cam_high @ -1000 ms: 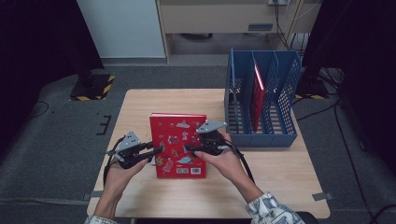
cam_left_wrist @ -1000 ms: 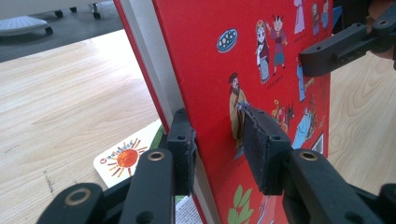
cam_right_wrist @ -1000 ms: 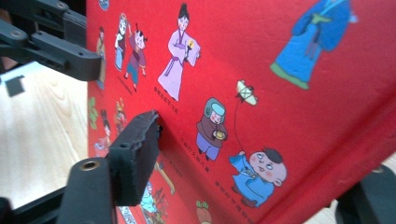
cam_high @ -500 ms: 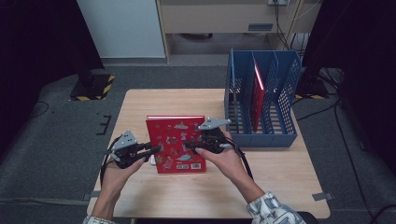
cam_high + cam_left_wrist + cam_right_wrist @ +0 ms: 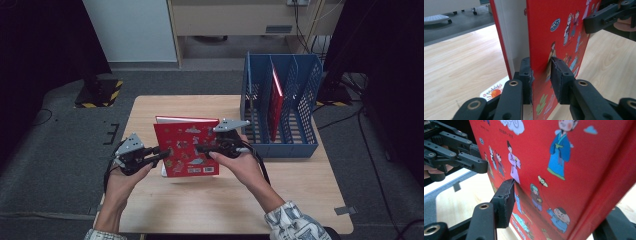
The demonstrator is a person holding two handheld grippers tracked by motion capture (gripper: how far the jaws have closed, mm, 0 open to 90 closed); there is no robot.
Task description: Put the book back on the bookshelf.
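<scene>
A person holds a gripper in each hand over a wooden worktop (image 5: 210,205), and between them a red book (image 5: 187,150) is lifted, tilted up on edge with its illustrated cover facing the person. The left gripper (image 5: 162,153) has its jaws pinching the front cover at the book's left edge: in the left gripper view one pad (image 5: 560,75) presses the printed face and the other sits behind the cover, in front of the white page block. The right gripper (image 5: 200,148) takes the book from its right side, with the spine between its jaws; they have just been closing. In the right gripper view one pad (image 5: 505,201) lies against the cover among the cartoon figures, while the other jaw shows dark past the spine, its contact hidden. Beyond the right jaws, farther back on the worktop, stands a blue rack (image 5: 305,95) with upright dividers. A second red book (image 5: 275,102) stands upright in one of its middle slots.
</scene>
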